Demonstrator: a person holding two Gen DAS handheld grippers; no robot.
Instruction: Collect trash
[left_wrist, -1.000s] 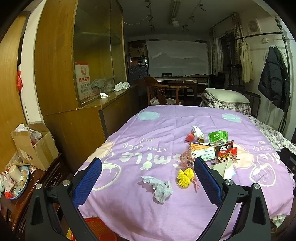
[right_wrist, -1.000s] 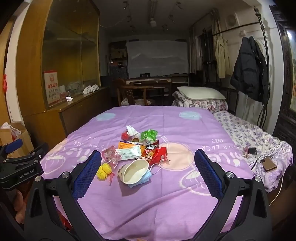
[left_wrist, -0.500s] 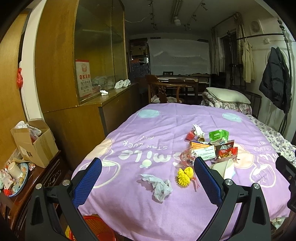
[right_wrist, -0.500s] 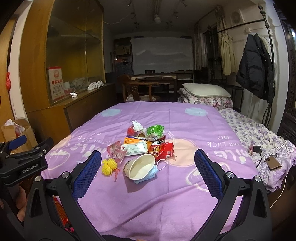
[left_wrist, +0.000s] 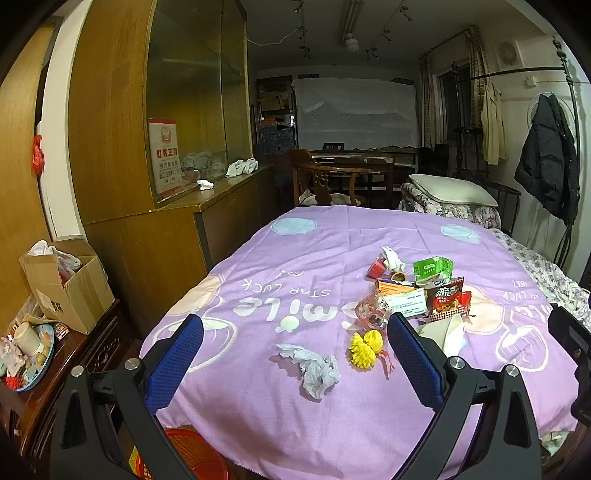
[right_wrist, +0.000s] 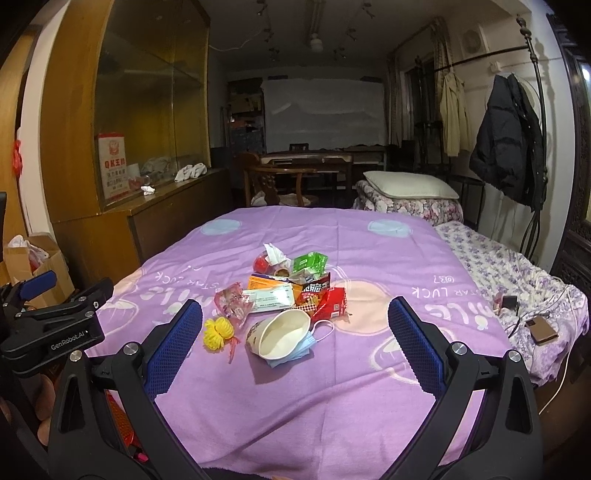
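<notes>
Left wrist view: left gripper (left_wrist: 295, 343) hovered over purple cloth (left_wrist: 295, 266), jaws wide apart, empty.
Crumpled tissue (left_wrist: 314, 369): lay between those jaws, beside yellow pom-pom (left_wrist: 364, 349).
Red basket (left_wrist: 192, 458): below cloth's near edge.
Right gripper (right_wrist: 295, 332): jaws apart, empty.
Paper bowl (right_wrist: 280, 334): on blue mask (right_wrist: 295, 350), touching wrapper pile (right_wrist: 295, 288).

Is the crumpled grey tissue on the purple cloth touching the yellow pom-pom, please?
No, the crumpled grey tissue lies apart from the yellow pom-pom, with bare purple cloth between them.
</notes>
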